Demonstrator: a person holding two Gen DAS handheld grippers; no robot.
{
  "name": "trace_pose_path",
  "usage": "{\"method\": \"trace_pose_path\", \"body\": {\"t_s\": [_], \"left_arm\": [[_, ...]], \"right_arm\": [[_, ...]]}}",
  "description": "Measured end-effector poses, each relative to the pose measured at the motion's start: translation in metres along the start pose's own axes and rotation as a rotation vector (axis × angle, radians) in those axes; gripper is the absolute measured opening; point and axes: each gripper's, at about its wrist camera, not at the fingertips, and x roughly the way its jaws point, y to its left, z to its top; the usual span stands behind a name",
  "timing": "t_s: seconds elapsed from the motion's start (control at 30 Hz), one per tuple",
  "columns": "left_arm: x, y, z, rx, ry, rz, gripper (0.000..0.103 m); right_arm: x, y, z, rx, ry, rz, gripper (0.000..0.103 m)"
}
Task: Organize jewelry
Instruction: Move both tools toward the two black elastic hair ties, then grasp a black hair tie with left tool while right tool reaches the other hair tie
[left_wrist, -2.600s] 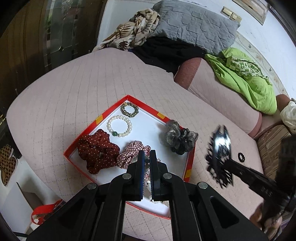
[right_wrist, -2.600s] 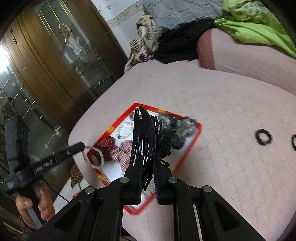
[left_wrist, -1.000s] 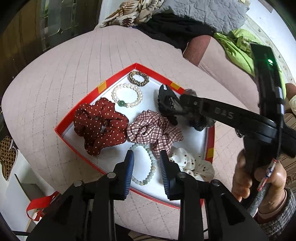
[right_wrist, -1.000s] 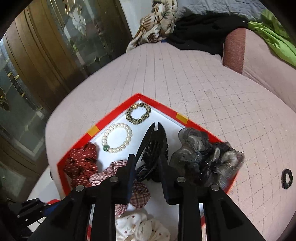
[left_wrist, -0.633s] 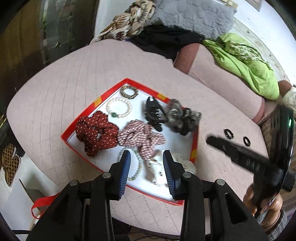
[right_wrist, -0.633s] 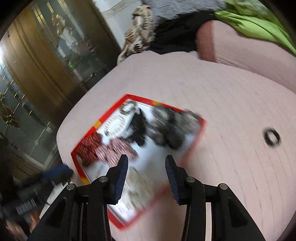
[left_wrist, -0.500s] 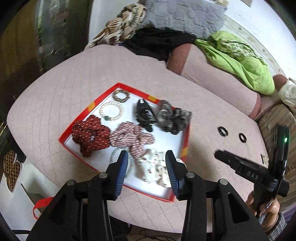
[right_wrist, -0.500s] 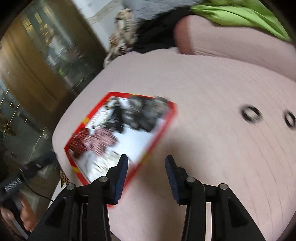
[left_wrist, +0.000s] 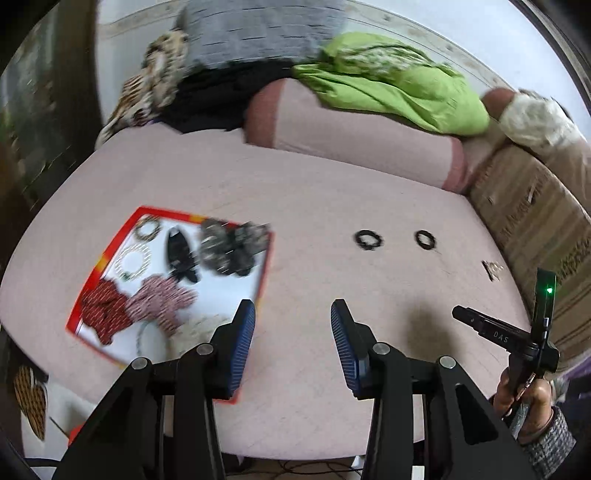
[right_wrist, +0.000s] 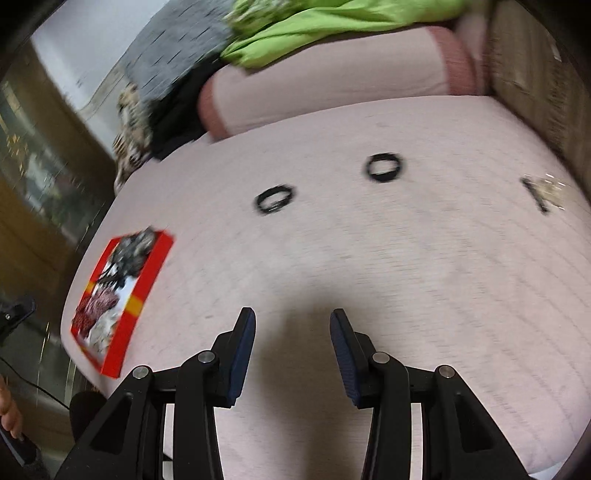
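Observation:
A red-rimmed tray (left_wrist: 110, 251) lies at the left of the pink bedspread. It holds a black claw clip (left_wrist: 179, 254), a grey scrunchie (left_wrist: 232, 247), a plaid scrunchie (left_wrist: 162, 299), a dotted red scrunchie (left_wrist: 103, 310) and a pearl bracelet (left_wrist: 133, 258). Two black hair ties (left_wrist: 368, 240) (left_wrist: 424, 239) and a small metallic piece (left_wrist: 491, 267) lie loose to the right. My left gripper (left_wrist: 292, 314) hangs open and empty just right of the tray. My right gripper (right_wrist: 293, 321) is open and empty, short of the hair ties (right_wrist: 275, 199) (right_wrist: 384, 168). The tray (right_wrist: 129, 306) is far to its left.
A pink bolster (left_wrist: 351, 136) lines the back of the bedspread, with a green cloth (left_wrist: 388, 85) and a grey quilted pillow (left_wrist: 258, 33) behind it. A brown patterned cushion (left_wrist: 535, 221) borders the right. A hand (left_wrist: 517, 398) holds the right gripper's handle at lower right.
The claw clip and a bead bracelet were let go in the tray. Both grippers opened wider and swung right, away from the tray, the right one farther towards the hair ties.

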Motion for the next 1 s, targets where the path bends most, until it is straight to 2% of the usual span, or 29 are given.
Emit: {"method": "trace_pose_path", "body": {"t_s": [0.27,0.57,0.7,1.0], "left_arm": [[0.035,-0.056,0.039,0.108,0.032,0.003,0.044],[0.113,-0.089,0.065,0.205,0.102,0.046,0.044],[0.158,-0.089,0.071,0.208,0.146,0.058,0.044],[0.242,-0.089,0.086,0.169,0.206,0.001,0.042]], "right_arm": [[-0.012,-0.055,0.009,0.099,-0.044,-0.028,0.046],[0.003,-0.088,0.027,0.157,-0.045,-0.052,0.046],[0.017,-0.093,0.045,0.139,-0.050,-0.100,0.046],[0.067,-0.094,0.096,0.091,-0.042,-0.173,0.046]]}}
